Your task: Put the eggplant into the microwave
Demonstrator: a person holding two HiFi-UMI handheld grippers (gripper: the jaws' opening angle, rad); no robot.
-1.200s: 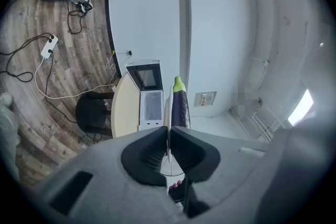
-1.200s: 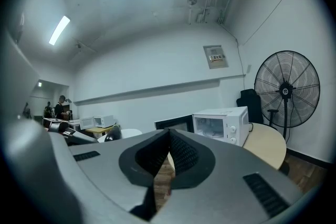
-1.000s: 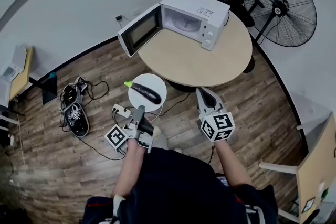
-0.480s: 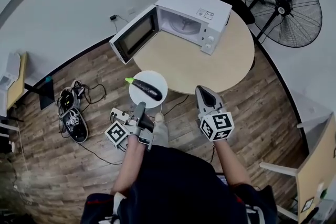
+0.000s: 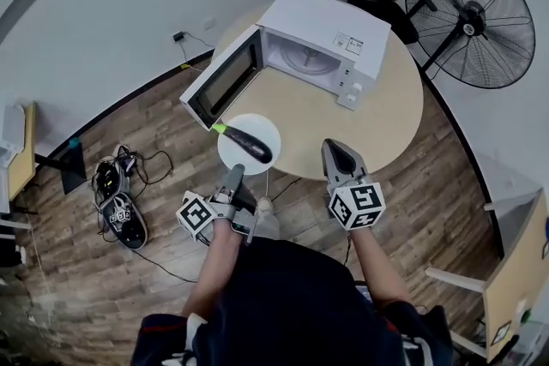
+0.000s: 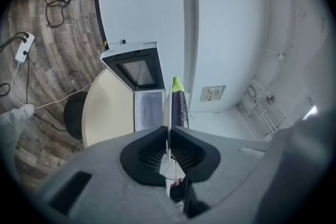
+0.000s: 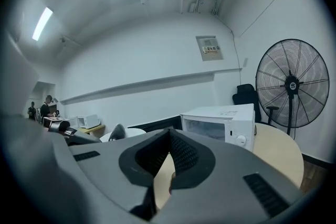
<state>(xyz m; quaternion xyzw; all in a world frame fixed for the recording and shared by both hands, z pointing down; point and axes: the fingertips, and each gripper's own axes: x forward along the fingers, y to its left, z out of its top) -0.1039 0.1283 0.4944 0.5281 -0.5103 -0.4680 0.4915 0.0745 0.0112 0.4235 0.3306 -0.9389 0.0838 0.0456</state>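
The left gripper [image 5: 233,174] is clenched on the near rim of a white plate [image 5: 262,129], where the eggplant [image 5: 250,146] lies. Beside it, the right gripper [image 5: 334,147] is closed on nothing. Beyond them, the microwave [image 5: 322,21] stands open on the round table [image 5: 343,129].

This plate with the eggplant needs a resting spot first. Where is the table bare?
The round table is bare in front of the microwave, from its open door across to the right edge. The back is crowded: the microwave fills it. The left claw grips the plate near the door.
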